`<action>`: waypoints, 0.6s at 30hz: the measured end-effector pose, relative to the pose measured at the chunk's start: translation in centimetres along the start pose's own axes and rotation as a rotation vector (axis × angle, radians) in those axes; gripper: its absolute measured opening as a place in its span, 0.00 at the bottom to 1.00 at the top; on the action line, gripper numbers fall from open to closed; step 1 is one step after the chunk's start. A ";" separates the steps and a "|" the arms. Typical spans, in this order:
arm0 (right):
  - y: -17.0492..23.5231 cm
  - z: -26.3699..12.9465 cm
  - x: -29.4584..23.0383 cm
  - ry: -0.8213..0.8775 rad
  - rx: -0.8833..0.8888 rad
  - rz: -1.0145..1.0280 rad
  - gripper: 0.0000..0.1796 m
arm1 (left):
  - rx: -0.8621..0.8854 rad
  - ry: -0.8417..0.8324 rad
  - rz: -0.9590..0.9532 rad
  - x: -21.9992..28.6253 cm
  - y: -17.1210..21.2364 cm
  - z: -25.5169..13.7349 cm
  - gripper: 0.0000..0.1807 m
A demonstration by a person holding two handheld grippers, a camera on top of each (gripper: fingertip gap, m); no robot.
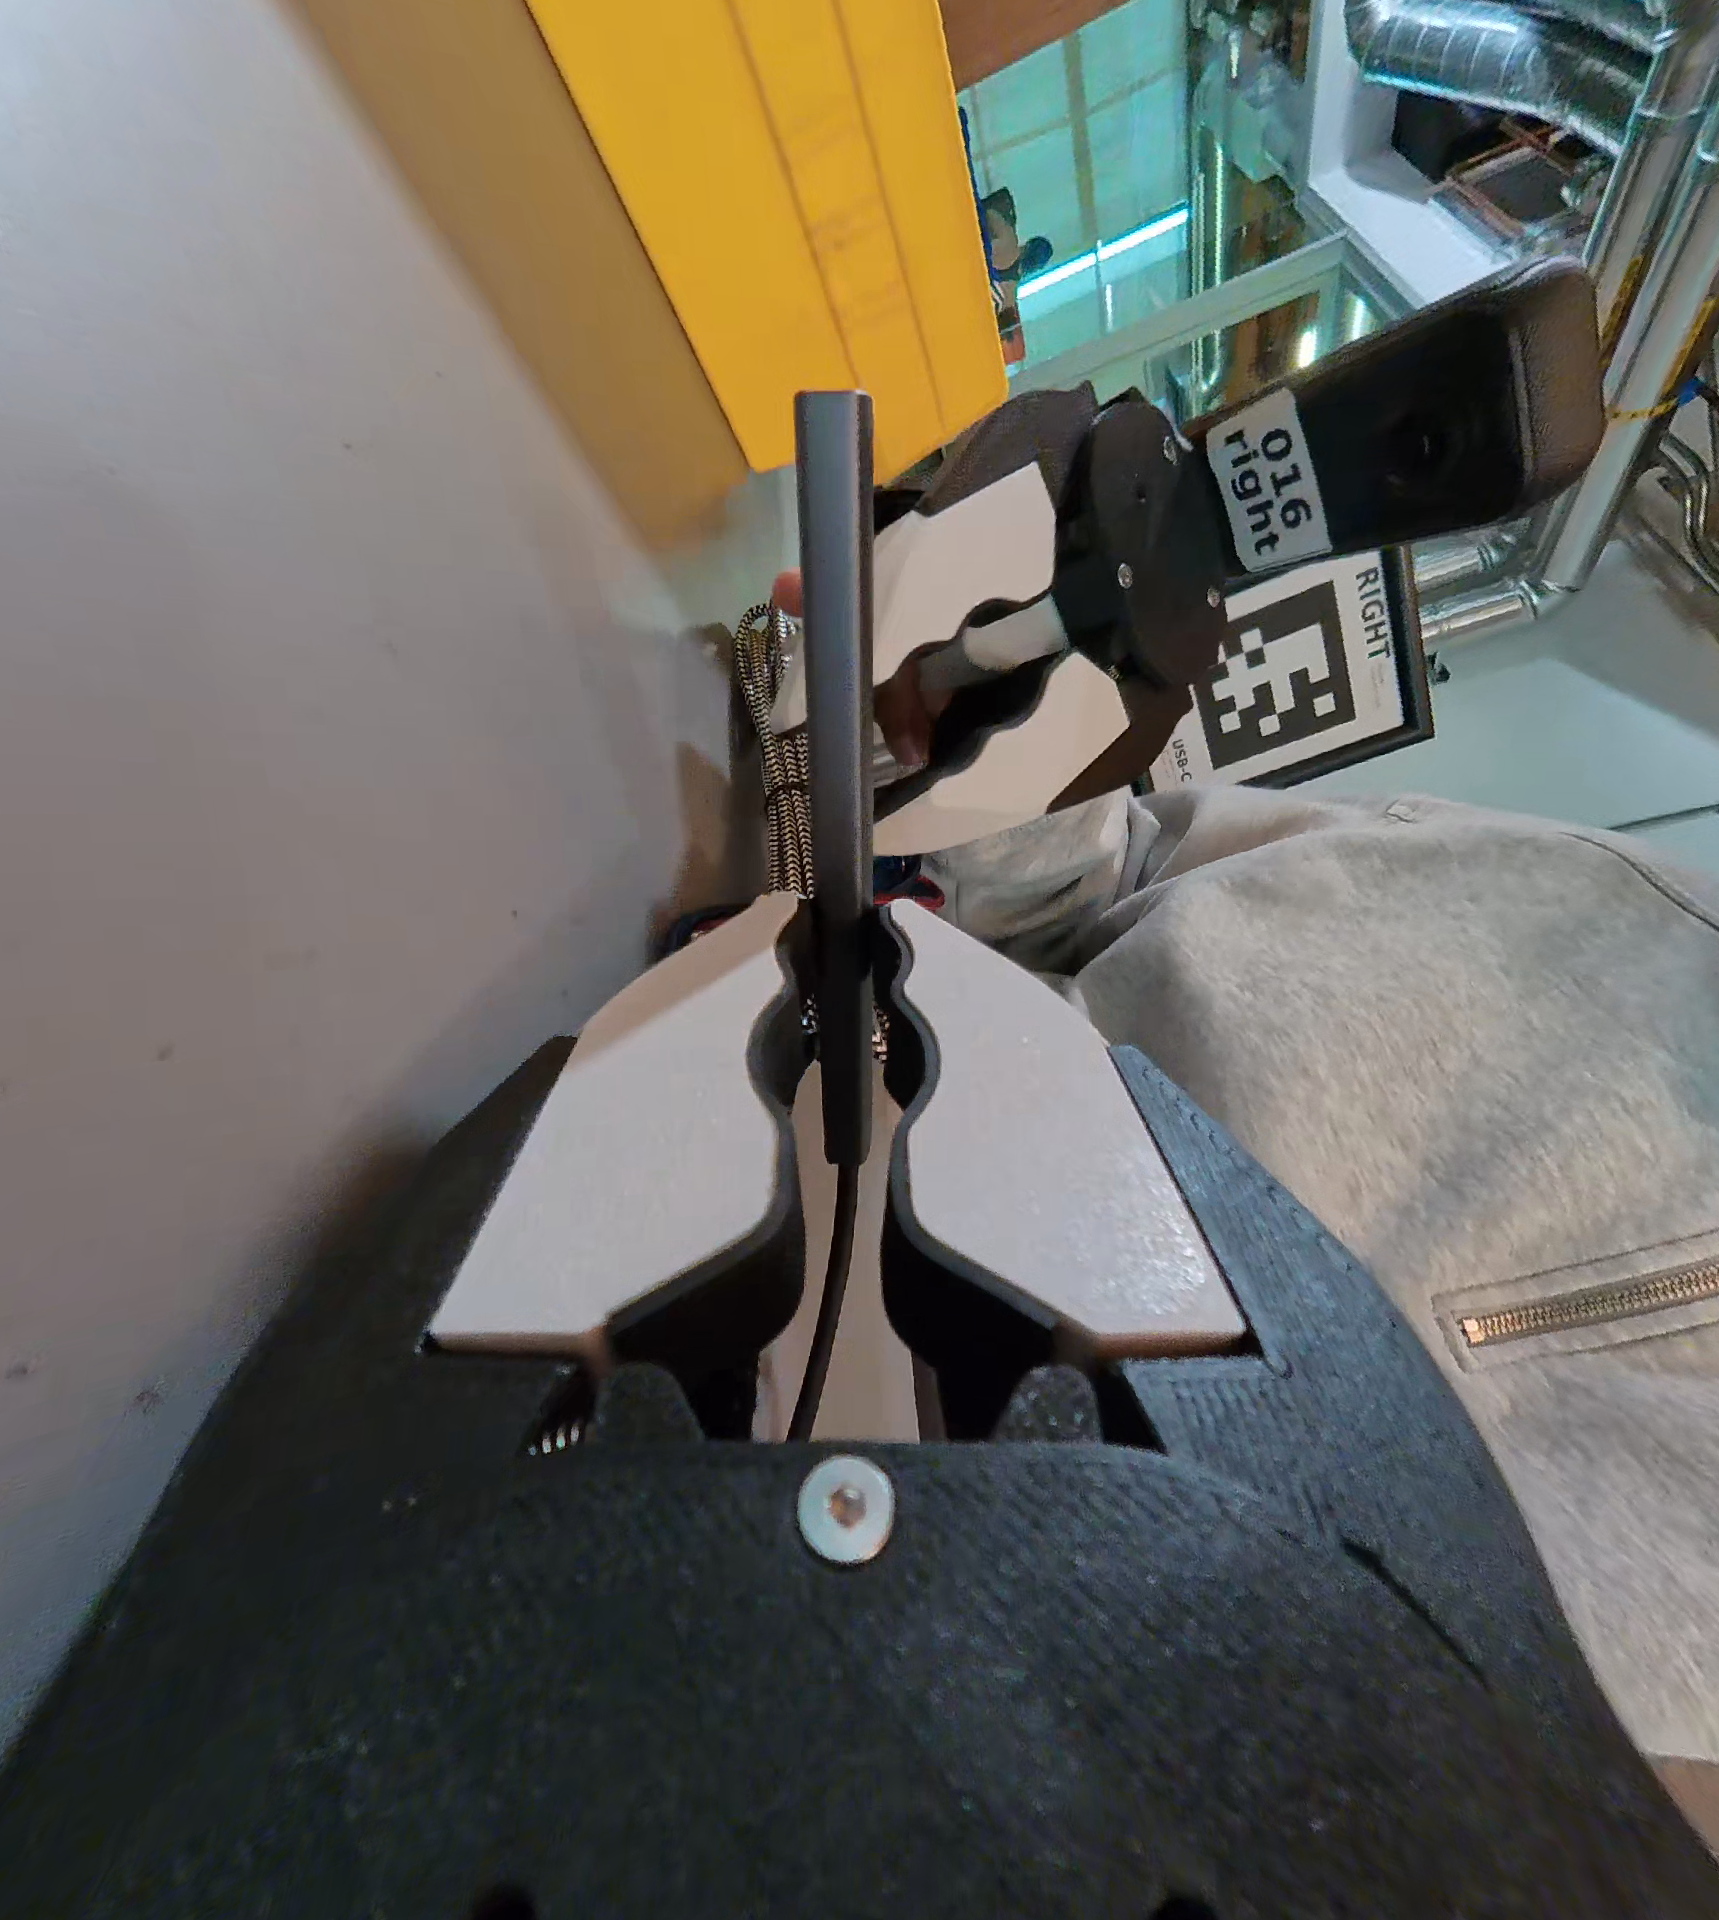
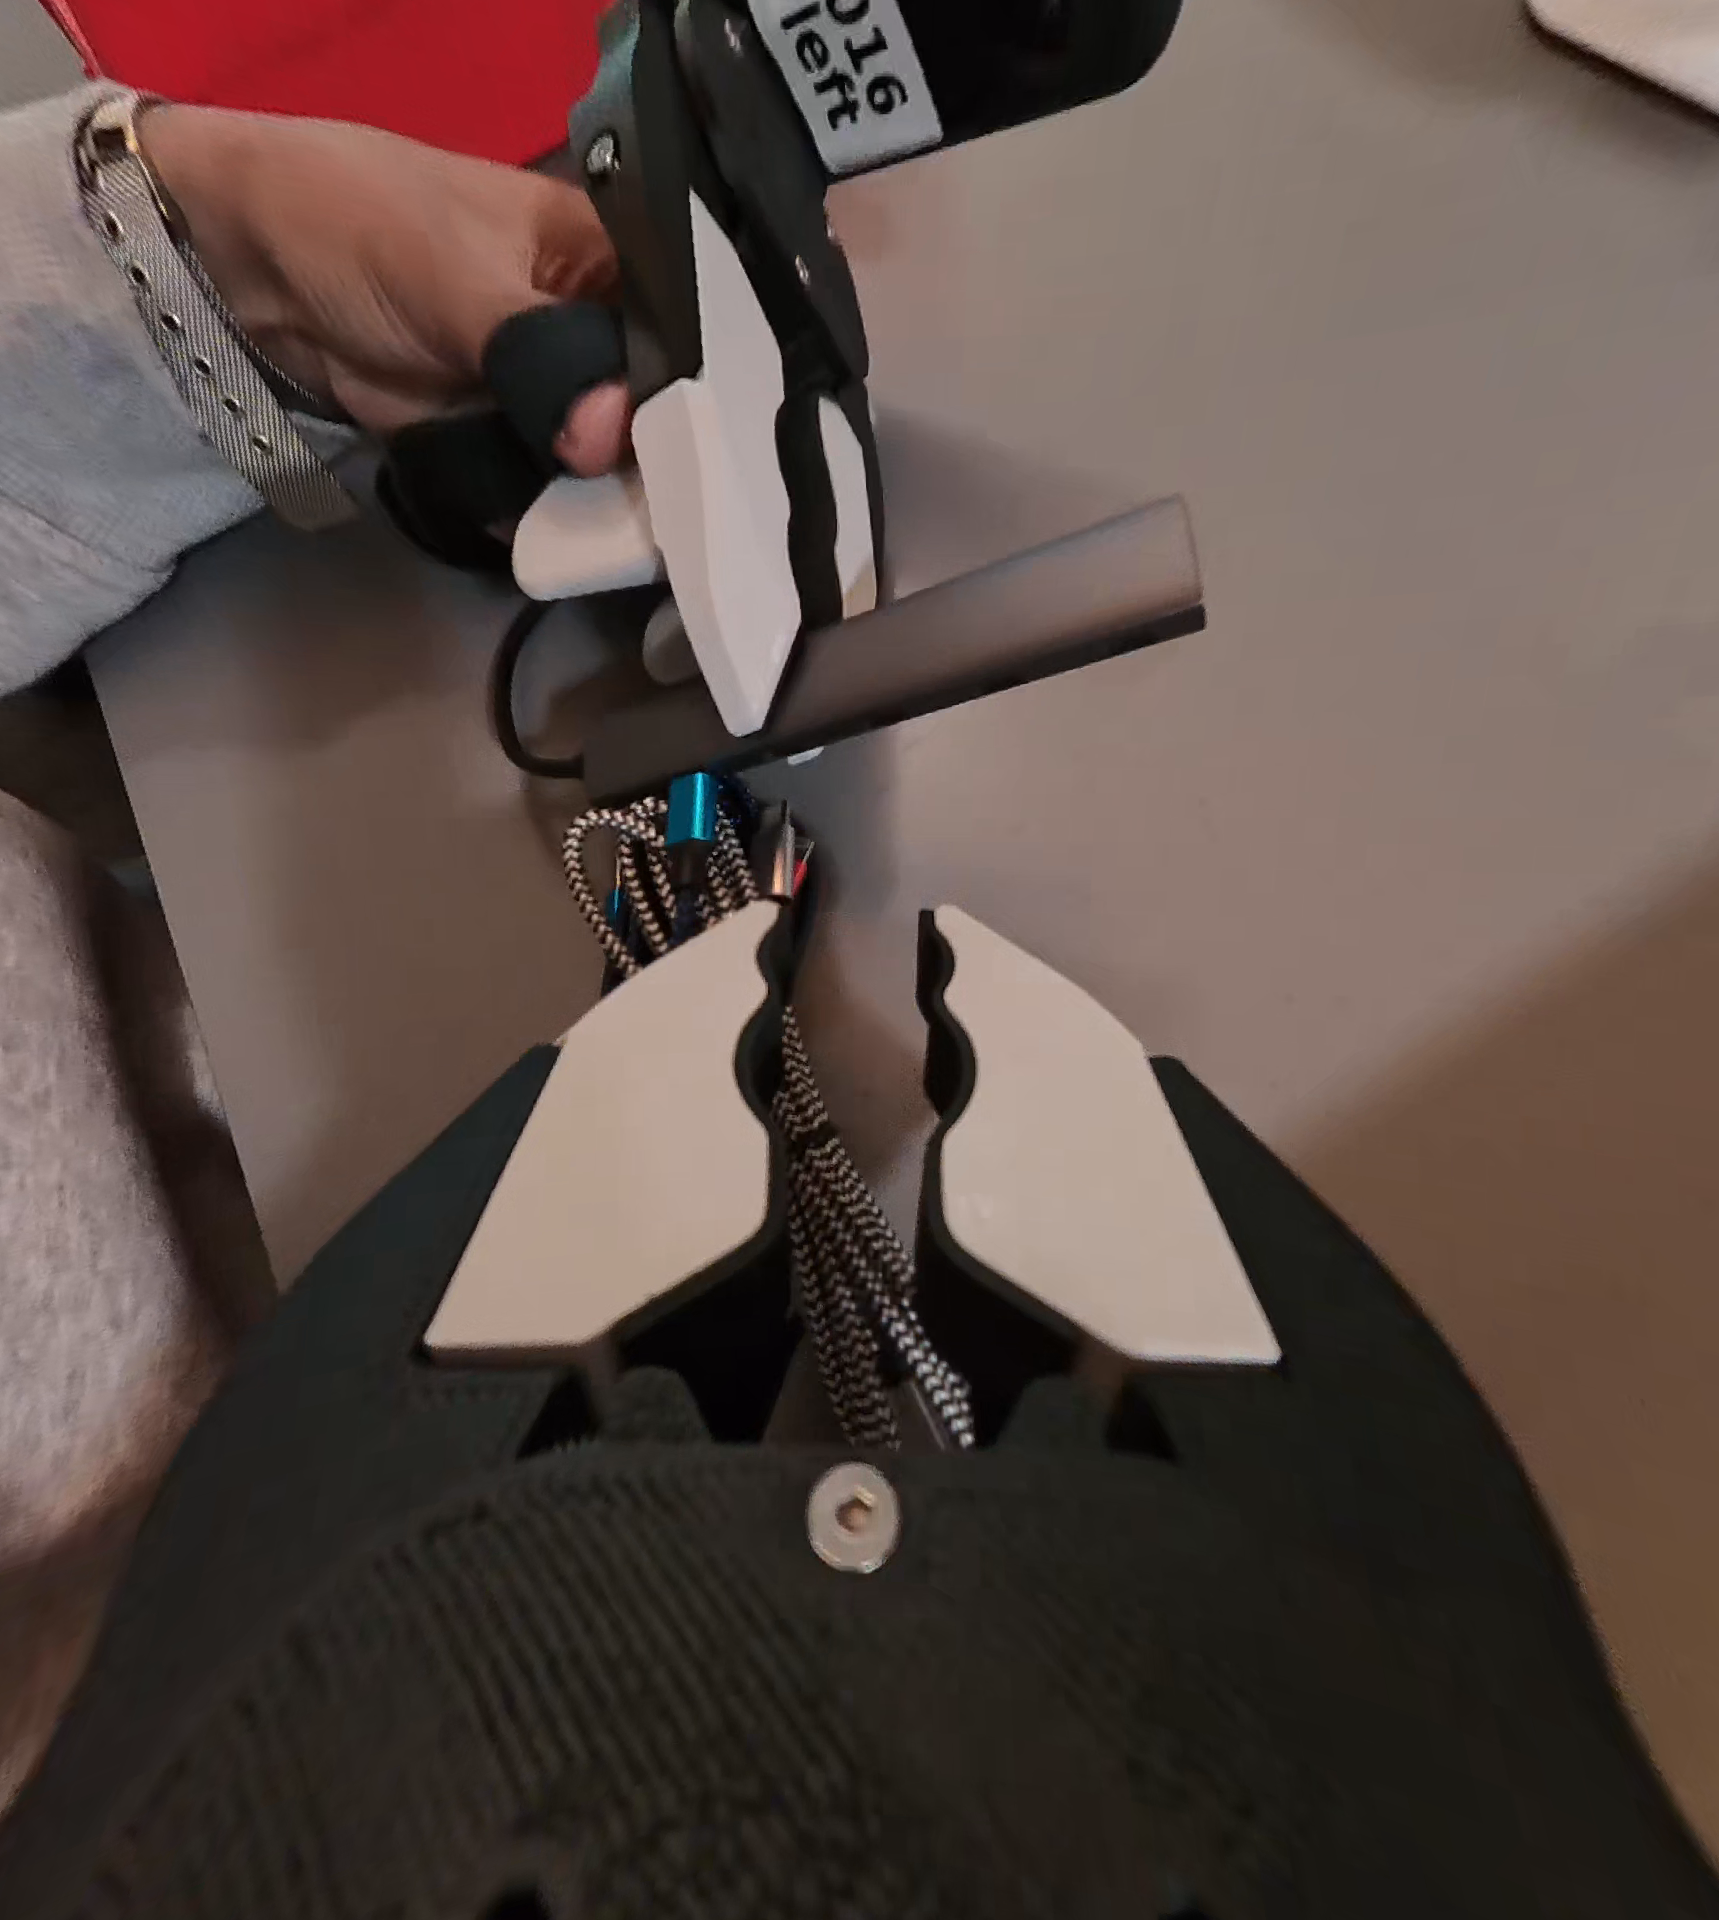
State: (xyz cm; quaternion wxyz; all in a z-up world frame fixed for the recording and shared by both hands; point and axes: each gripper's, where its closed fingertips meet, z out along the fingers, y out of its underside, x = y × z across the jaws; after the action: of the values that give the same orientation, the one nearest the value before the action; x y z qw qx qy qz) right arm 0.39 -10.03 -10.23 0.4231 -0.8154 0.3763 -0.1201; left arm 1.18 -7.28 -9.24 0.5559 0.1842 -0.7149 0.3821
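My left gripper (image 1: pixel 839 914) is shut on a flat dark grey hub (image 1: pixel 834 623), which stands on edge between the fingers. The hub's thin black cable (image 1: pixel 829 1278) trails back through the jaws. The right wrist view shows the same gripper (image 2: pixel 803 649) holding the hub (image 2: pixel 990 634) above the table. A blue connector (image 2: pixel 694 821) sits at the hub's lower edge amid a bundle of black-and-white braided cables (image 2: pixel 834 1174). My right gripper (image 2: pixel 853 920) is open just below the hub, with the braided cables running between its fingers along the left one. It also shows behind the hub in the left wrist view (image 1: pixel 896 707).
A pale table (image 2: pixel 1354 520) lies under everything. A yellow box (image 1: pixel 782 208) stands on it beyond the hub. A person's hand with a grey watch strap (image 2: pixel 200 322) holds the left gripper. A grey garment (image 1: pixel 1406 1039) fills the right side. A framed black-and-white marker card (image 1: pixel 1291 675) stands behind. The grippers are tip to tip, or close to it. From either gripper's tips it is about 25 centimetres to the grey garment (image 1: pixel 1406 1039).
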 end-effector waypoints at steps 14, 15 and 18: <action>0.6 0.4 -2.5 -0.174 -0.057 0.005 0.11 | -0.045 0.008 0.012 0.2 0.7 0.4 0.06; 0.8 0.3 -2.7 -0.187 -0.063 -0.015 0.11 | -0.048 0.014 0.013 0.3 0.8 0.4 0.06; 1.2 -0.1 -3.1 -0.232 -0.067 -0.039 0.13 | -0.064 0.023 0.018 0.4 1.0 0.4 0.06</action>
State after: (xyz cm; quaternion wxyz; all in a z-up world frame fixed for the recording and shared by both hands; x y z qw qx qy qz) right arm -2.42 -8.30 -10.75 0.4341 -0.8445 0.3130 -0.0207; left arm 0.07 -6.91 -9.20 0.5663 0.1554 -0.7218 0.3662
